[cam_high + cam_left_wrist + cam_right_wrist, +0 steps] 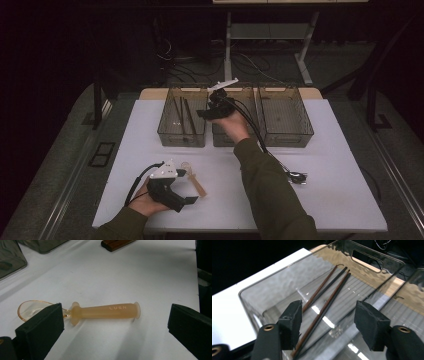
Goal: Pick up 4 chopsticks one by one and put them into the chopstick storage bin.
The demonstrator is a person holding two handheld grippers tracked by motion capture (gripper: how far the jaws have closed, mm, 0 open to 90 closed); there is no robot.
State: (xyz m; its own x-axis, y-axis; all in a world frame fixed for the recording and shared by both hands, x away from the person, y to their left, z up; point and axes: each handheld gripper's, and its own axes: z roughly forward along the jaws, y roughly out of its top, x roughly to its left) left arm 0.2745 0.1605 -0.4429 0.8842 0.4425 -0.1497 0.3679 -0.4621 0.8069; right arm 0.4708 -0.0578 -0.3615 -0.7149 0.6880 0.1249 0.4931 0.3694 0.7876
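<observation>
Chopsticks (324, 302) are lying loose in the left-hand clear bin (182, 116), the first of three bins lined up along the far edge of the white table (325, 200). In the right gripper view they run lengthwise down the bin floor, long axis from the near wall toward the far wall with the handle slot, tips bunched close together at the far end. The right gripper (212, 111) hangs over the bins around the wall between the left and middle one, jaws spread apart with nothing pinched, and the sticks sit below and between them. Bin walls are close on both sides, so not much sideways room in there. Nearer the person, the left gripper (187, 187) rests low by the front edge, jaws wide open on either side of an orange-handled spoon (100, 311), not touching it. The spoon lies flat on bare tabletop with open space around it. A metal utensil (297, 176) lies off to the right.
</observation>
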